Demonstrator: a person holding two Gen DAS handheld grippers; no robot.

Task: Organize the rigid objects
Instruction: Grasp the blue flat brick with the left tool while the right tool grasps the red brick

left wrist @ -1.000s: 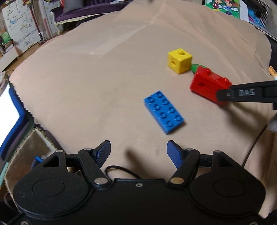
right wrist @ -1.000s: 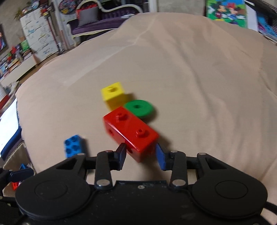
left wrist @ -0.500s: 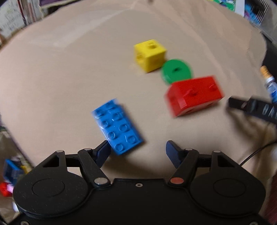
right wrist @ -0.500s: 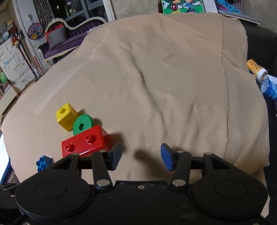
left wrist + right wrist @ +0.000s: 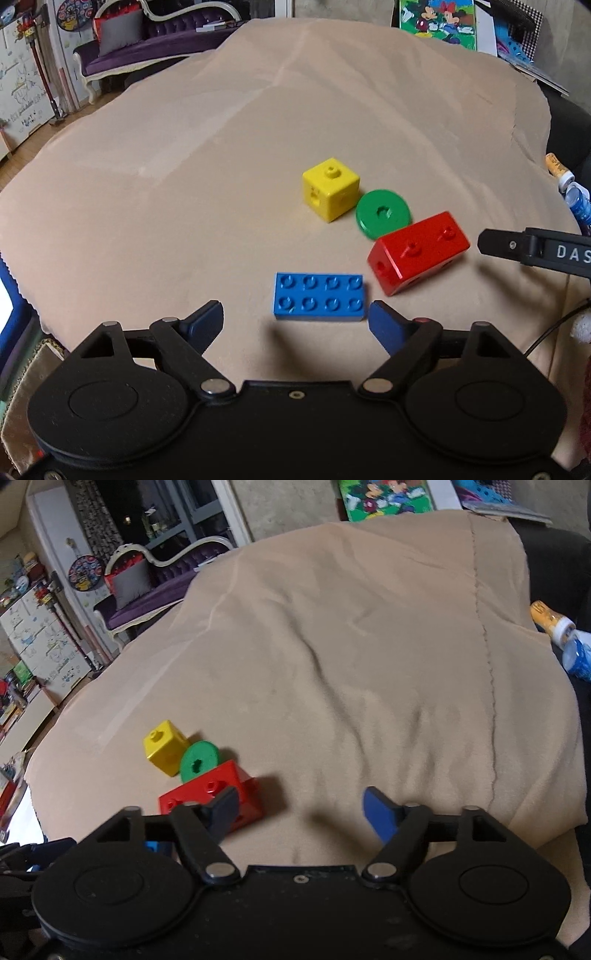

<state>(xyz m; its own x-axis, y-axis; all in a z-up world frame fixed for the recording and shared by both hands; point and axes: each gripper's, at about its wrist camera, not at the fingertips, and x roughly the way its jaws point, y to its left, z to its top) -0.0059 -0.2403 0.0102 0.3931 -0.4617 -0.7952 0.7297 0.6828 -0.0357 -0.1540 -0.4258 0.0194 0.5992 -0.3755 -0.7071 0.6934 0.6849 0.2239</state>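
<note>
On the tan cloth lie a yellow cube [image 5: 331,193], a green ring [image 5: 383,213], a red block [image 5: 419,253] and a flat blue studded brick [image 5: 319,296]. My left gripper [image 5: 295,325] hovers just short of the blue brick, its jaws opening, with only the brick's near edge between the tips and the pads apart from it. My right gripper [image 5: 301,810] is opening too and holds nothing; the red block [image 5: 218,794] lies beside and behind its left finger, next to the green ring [image 5: 198,761] and yellow cube [image 5: 163,746]. One black finger of the right gripper [image 5: 532,249] pokes into the left wrist view.
The cloth [image 5: 369,657] drapes a raised surface that drops off at its edges. Bottles [image 5: 561,642] lie off its right side. A purple sofa [image 5: 155,40] and shelves stand behind. A black cable [image 5: 554,328] trails at the right.
My right gripper let go of the red block, which now rests by the green ring, and drew off to the right. Both grippers opened wider. The blue brick now sits square in front of the left gripper.
</note>
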